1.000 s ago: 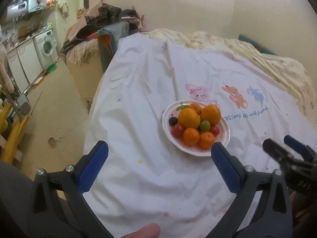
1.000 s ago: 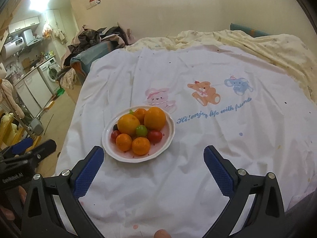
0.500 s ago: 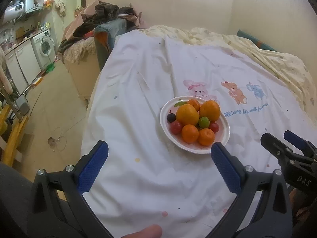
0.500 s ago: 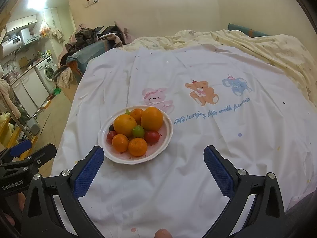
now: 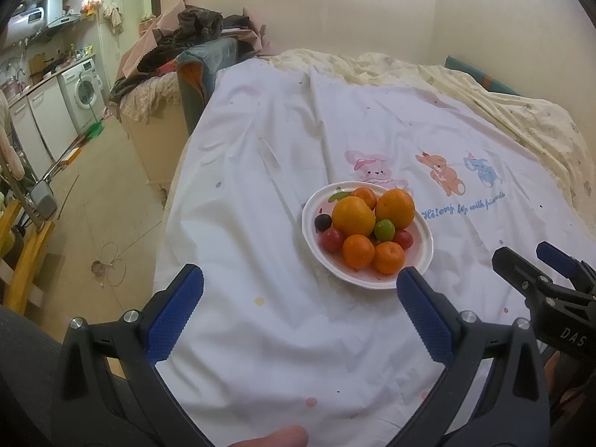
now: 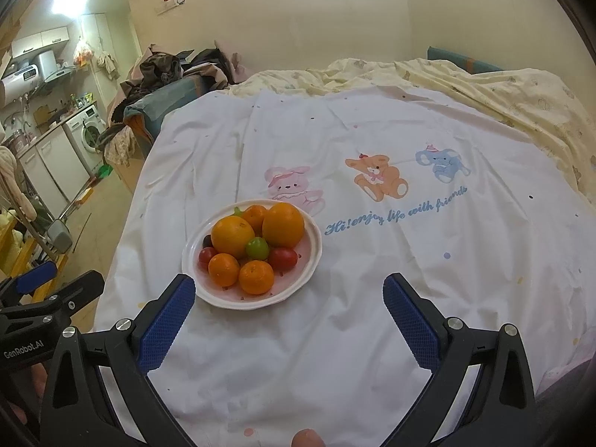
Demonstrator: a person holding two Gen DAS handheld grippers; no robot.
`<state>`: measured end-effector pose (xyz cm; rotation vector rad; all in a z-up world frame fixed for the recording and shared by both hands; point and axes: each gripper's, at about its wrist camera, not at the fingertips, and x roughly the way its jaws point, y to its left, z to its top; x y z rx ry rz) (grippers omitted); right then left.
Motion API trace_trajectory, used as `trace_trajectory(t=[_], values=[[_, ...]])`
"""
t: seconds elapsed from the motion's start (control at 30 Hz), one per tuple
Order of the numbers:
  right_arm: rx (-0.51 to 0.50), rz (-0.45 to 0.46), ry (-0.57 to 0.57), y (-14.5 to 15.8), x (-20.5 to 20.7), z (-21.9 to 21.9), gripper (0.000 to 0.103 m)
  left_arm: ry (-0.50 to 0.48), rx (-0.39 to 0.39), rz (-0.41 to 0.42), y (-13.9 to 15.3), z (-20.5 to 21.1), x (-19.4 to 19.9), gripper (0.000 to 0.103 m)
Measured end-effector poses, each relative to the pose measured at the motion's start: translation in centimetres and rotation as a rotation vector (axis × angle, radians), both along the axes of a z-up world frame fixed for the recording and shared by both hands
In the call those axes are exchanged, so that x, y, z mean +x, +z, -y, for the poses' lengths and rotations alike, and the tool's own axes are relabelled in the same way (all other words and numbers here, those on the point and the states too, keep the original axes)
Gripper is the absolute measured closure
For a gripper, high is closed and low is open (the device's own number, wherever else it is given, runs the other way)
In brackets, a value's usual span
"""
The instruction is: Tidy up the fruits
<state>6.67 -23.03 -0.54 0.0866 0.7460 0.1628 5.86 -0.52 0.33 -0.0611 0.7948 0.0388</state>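
A white plate (image 5: 424, 260) (image 6: 309, 272) sits on the white cartoon-print sheet and holds a pile of fruit: two large oranges (image 5: 353, 216) (image 6: 283, 224), small tangerines (image 5: 358, 251) (image 6: 256, 277), a green fruit (image 5: 384, 230) (image 6: 257, 248), red fruits (image 5: 332, 240) (image 6: 283, 258) and a dark one (image 5: 322, 221). My left gripper (image 5: 300, 298) is open and empty, short of the plate. My right gripper (image 6: 288, 300) is open and empty, just short of the plate's near rim. It also shows in the left wrist view (image 5: 536, 272).
The sheet (image 6: 391, 260) covers a bed with a yellow blanket (image 6: 503, 97) at the far side. The bed's left edge drops to a tiled floor (image 5: 93, 216). A clothes pile (image 5: 193, 37) and a washing machine (image 5: 83, 91) stand far left.
Both grippers have drifted slightly nearer the plate, which sits a little lower in each view. Both stay open and empty.
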Motion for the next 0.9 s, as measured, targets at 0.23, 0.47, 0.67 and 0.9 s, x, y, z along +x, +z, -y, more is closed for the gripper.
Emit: trace_trajectory(t=[0.23, 0.47, 0.67, 0.9], values=[[0.0, 0.003, 0.001, 0.01, 0.0, -0.01, 0.0, -0.001, 0.0, 0.002, 0.01, 0.01, 0.0, 0.001], [0.002, -0.006, 0.001, 0.04, 0.02, -0.07, 0.0, 0.001, -0.001, -0.004, -0.02, 0.01, 0.06, 0.001], [0.002, -0.005, 0.002, -0.01, 0.03, -0.12, 0.0, 0.005, -0.005, -0.011, -0.11, -0.19, 0.14, 0.001], [0.001, -0.005, 0.002, -0.03, 0.05, -0.15, 0.0, 0.005, -0.003, -0.008, -0.22, -0.16, 0.16, 0.001]])
